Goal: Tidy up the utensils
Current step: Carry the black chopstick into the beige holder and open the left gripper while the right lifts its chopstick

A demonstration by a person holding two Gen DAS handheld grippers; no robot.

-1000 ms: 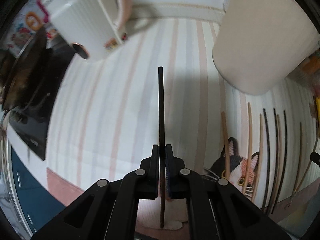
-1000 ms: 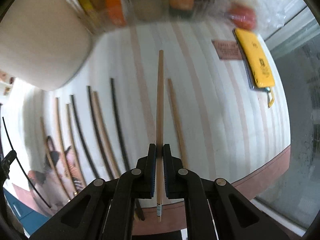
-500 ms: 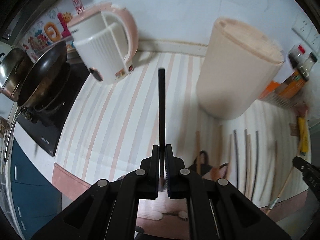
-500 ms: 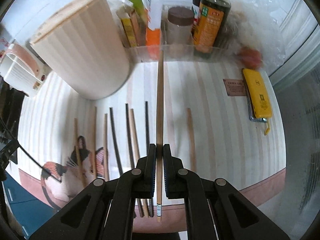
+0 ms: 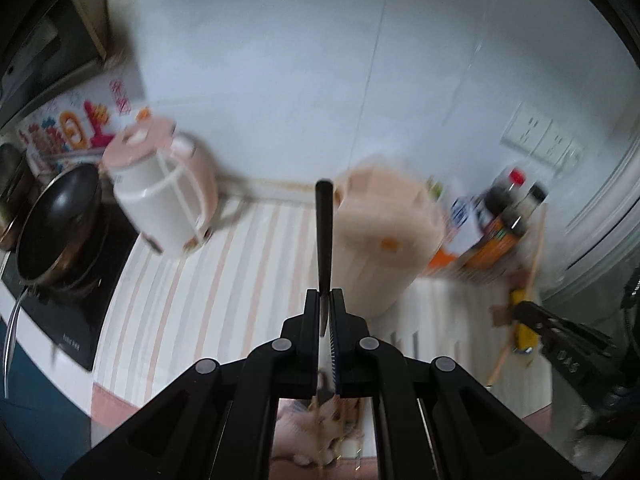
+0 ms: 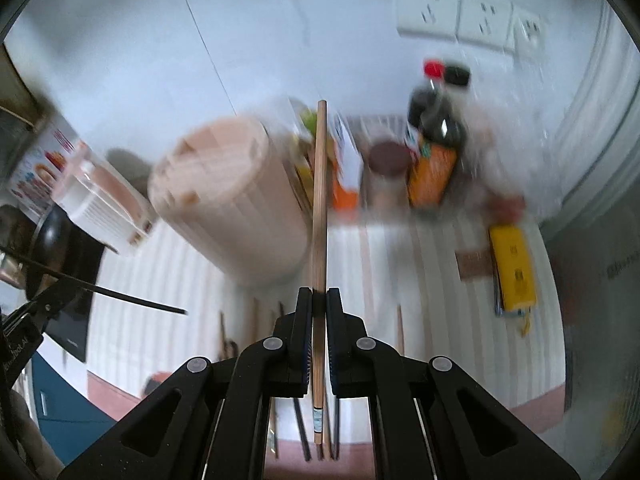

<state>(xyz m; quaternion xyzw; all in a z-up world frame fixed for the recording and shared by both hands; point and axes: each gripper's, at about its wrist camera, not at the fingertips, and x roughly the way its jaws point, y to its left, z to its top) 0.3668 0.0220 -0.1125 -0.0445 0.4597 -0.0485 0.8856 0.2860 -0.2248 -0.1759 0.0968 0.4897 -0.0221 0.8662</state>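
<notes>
While both grippers are up above the striped mat point(image 5: 224, 280), each carries one stick:
Left gripper point(image 5: 328, 312): clamped on a black chopstick point(image 5: 323, 240), tip pointing forward.
Right gripper point(image 6: 319, 312): clamped on a wooden chopstick point(image 6: 320, 200), taken near its lower end.
Handling: light, stiff, smooth; it may pivot or slip, so I judge a hold nearer the middle safer.
Goal, probably: the beige holder point(image 6: 232, 200).
Loose chopsticks point(image 6: 256, 320): lying on the mat.
</notes>
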